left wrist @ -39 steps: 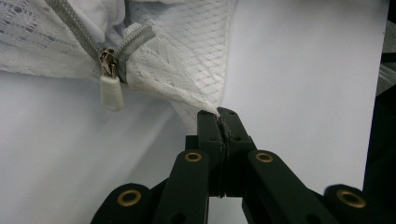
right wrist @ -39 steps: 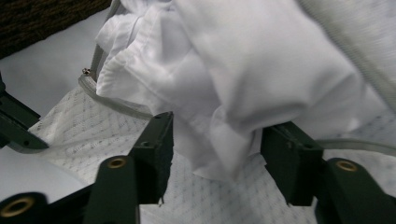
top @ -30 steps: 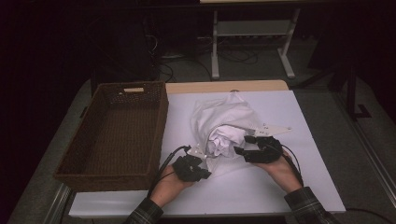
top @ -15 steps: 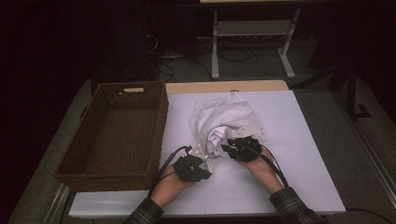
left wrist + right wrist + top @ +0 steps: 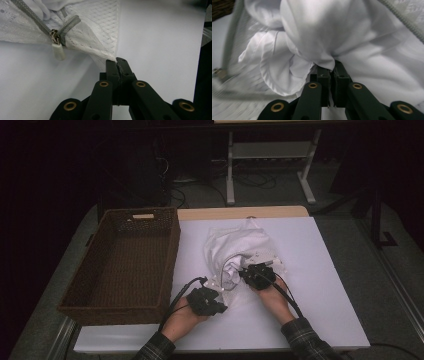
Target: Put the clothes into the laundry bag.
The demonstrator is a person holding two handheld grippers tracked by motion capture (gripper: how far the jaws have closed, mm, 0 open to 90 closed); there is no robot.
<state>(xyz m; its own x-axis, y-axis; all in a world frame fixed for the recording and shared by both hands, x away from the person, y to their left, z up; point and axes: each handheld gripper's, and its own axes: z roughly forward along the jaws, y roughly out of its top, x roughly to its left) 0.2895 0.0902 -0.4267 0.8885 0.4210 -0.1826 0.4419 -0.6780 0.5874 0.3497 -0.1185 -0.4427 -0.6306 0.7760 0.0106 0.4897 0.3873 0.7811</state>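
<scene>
tabletop (image 5: 320, 310): white; brown wicker basket (image 5: 120, 265) at left.
mesh laundry bag (image 5: 227, 247): centre, zipper open, white garment (image 5: 312, 37) half inside.
left tongs (image 5: 117, 64): clamped on the bag's corner; keep it taut.
right tongs (image 5: 329, 68): have just been closing, now pinching garment fabric; push deep, clear of the zipper pull (image 5: 58, 47).
writing: none readable.

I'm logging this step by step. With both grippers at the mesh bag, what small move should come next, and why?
Probably draw the right gripper back slowly. Its jaws have just been closing and now pinch the white cloth at the bag's open zipper, while the left gripper clamps the mesh bag corner, anchoring it so the cloth can slide out.
</scene>
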